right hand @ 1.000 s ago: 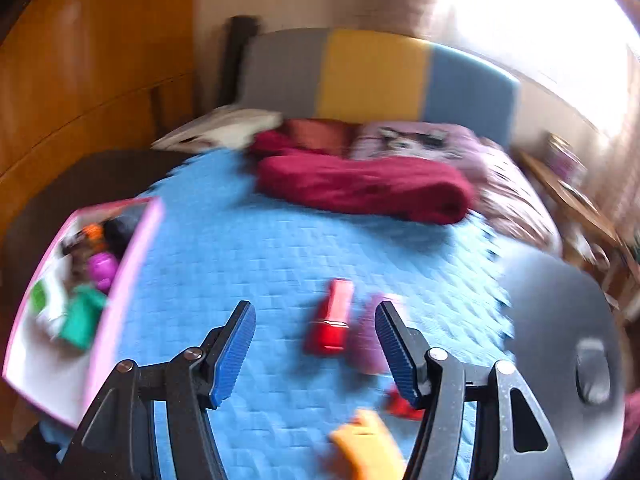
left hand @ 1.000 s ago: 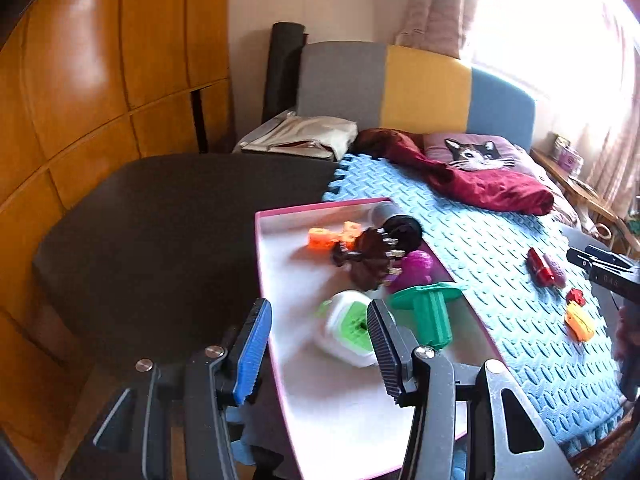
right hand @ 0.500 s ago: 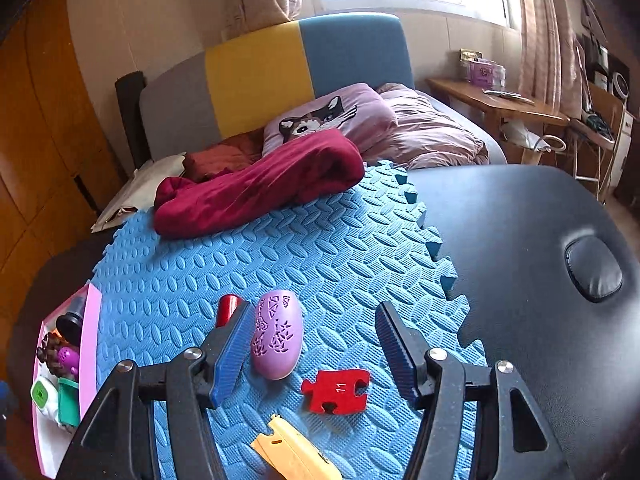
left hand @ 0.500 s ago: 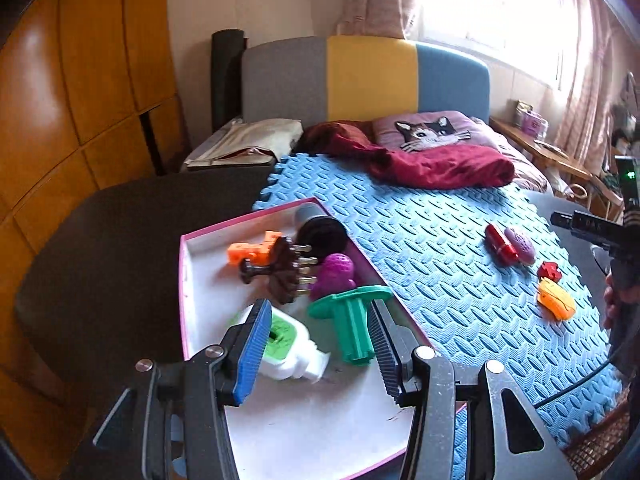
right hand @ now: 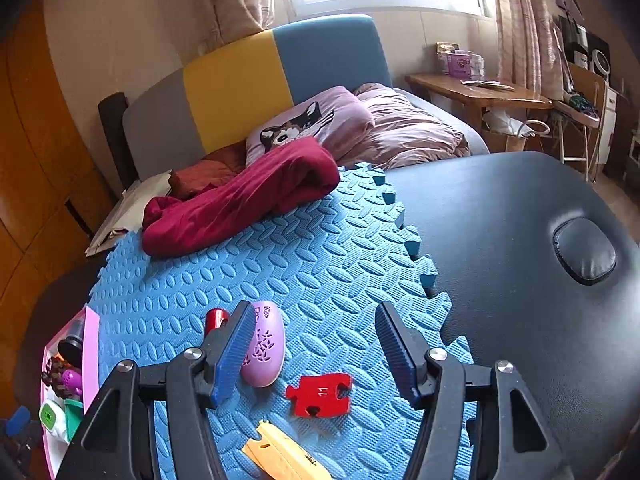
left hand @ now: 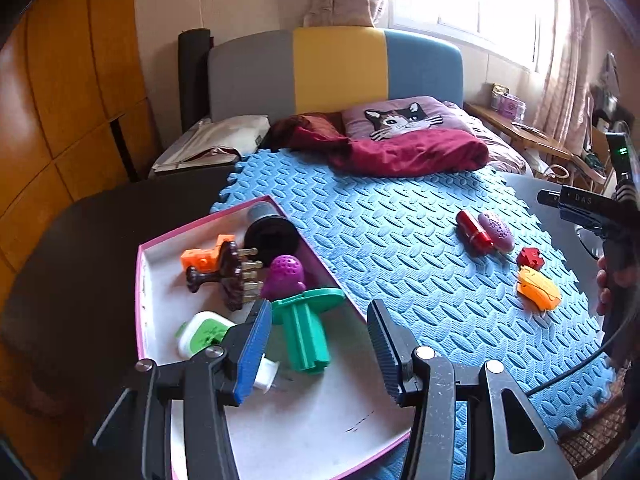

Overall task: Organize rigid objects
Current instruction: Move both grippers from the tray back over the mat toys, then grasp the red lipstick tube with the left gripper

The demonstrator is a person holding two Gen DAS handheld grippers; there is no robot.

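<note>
The step in hand looks like a pick from the blue foam mat (right hand: 320, 264) for the pink-rimmed tray (left hand: 192, 228), and the right gripper (right hand: 316, 344) is the one placed for it: its jaws stand apart and empty above the red puzzle piece (right hand: 319, 394), with the lilac perforated case (right hand: 264, 350) just beside its left finger at about ten o'clock and the orange block (right hand: 280, 458) at six. To do it well, I would settle on one object, centre it between the ribbed pads, and come down squarely; the puzzle piece is thin and flat, so the fingers must reach the soft, embossed mat to catch its edges. The red cylinder (right hand: 214, 318), glossy and round, may roll. The left gripper (left hand: 320, 344) hangs over the tray, jaws apart, holding nothing; below it lie a green flanged plastic part (left hand: 308, 320), a white-and-green case (left hand: 204, 332), a purple knobbly ball (left hand: 284, 276) and a dark pronged piece (left hand: 228, 276).
</note>
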